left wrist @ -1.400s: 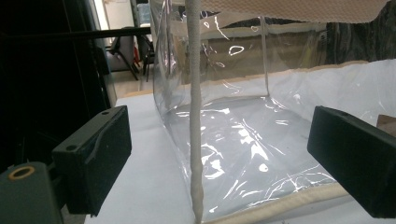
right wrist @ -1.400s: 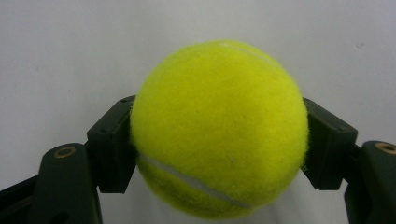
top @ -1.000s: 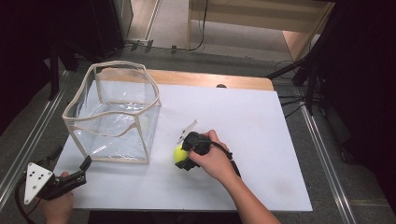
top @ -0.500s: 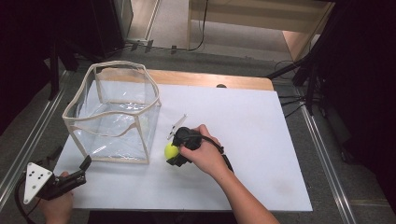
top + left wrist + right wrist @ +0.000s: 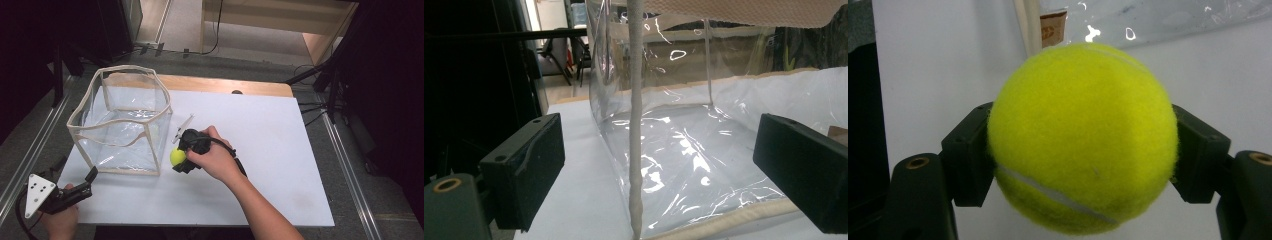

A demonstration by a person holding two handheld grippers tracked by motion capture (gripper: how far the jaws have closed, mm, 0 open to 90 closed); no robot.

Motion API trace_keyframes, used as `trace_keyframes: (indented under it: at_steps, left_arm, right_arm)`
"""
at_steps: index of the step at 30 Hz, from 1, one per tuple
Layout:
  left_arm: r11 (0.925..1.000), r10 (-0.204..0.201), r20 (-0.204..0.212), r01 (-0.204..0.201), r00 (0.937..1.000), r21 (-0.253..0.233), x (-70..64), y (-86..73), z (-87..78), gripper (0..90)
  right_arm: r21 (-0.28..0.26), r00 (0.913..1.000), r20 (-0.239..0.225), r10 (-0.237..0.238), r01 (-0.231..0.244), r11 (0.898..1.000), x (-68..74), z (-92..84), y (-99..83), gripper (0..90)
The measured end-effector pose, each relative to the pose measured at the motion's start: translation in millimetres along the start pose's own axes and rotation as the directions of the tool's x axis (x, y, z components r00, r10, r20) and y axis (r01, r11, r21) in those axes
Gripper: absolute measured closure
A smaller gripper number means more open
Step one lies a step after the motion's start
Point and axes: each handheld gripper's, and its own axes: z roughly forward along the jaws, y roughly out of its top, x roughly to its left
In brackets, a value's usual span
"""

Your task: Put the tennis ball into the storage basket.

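My right gripper (image 5: 176, 159), clamped on the tennis ball (image 5: 177, 156), has carried it up off the worktop (image 5: 280, 150) toward the clear bin (image 5: 120, 125), probably its destination, while my left gripper (image 5: 90, 176) waits wide.

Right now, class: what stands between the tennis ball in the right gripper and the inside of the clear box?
The tennis ball is clamped in the right gripper beside the clear box. The box's near side wall lies between them, so the ball must probably go over the rim.
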Motion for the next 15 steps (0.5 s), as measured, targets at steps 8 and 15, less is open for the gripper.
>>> trace_keyframes:
  at_steps: [8,15]
  left_arm:
    - [1.0000,-0.003,0.000,0.003,1.0000,0.002,0.3,0.1,0.1,6.8]
    - [1.0000,-0.004,-0.001,0.004,1.0000,0.003,0.4,0.2,0.1,6.8]
  right_arm:
    - [0.004,0.9999,-0.001,-0.012,0.012,1.000,1.5,-11.5,10.7,23.9]
    - [0.005,0.9998,-0.001,-0.020,0.020,1.000,1.1,-24.2,20.4,23.9]
